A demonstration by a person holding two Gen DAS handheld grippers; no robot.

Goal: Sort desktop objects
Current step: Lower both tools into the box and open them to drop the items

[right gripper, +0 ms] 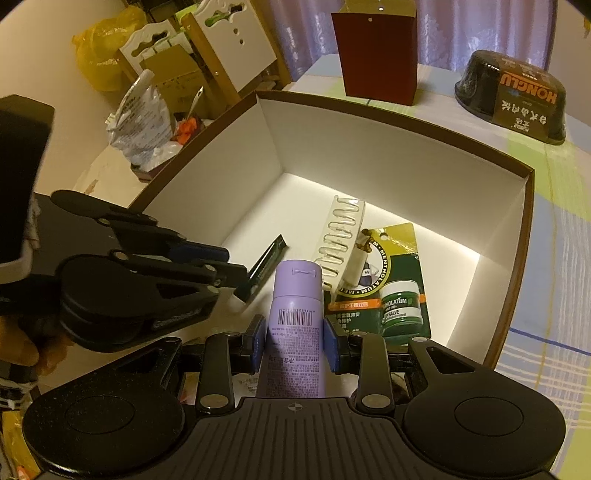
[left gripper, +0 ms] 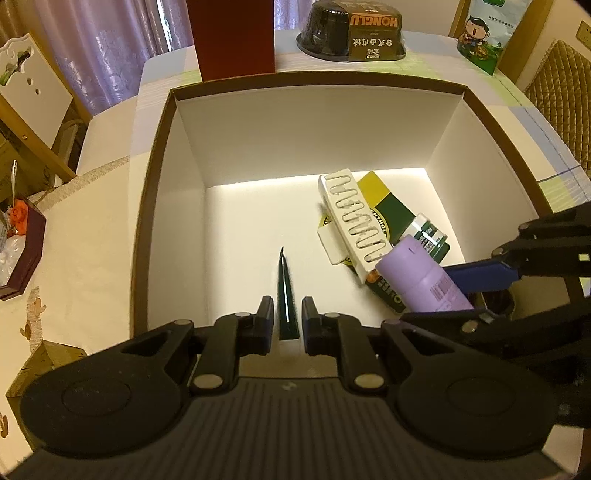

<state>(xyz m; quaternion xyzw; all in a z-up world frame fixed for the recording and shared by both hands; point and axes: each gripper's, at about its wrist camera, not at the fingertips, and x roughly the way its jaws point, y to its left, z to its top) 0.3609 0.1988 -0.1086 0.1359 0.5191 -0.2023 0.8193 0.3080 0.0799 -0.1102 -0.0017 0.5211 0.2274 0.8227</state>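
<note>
Purple tube [right gripper: 291, 332] pinched by right gripper [right gripper: 294, 345]; left gripper [left gripper: 287, 319] spread around tweezers [left gripper: 286, 299] over box [left gripper: 258, 122].

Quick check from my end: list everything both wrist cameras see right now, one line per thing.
Storage box: 1, brown outside, white inside, on the table.
Tweezers: 1, dark green, between the left tool's fingers, over the box floor.
Purple tube: 1, lilac, between the right tool's fingers, above the box.
White comb-like item: 1, white, in the box, lying on the card.
Menthol salve card: 1, green and yellow, on the box floor.
Red paper bag: 1, dark red, behind the box.
Black food bowl: 1, black, table's far side.
Green snack bag: 1, far right.
Yellow plastic bag: 1, background.
Left tool: 1, black, fingers close beside the tweezers.
Right tool: 1, black, blue pads on the tube.
</note>
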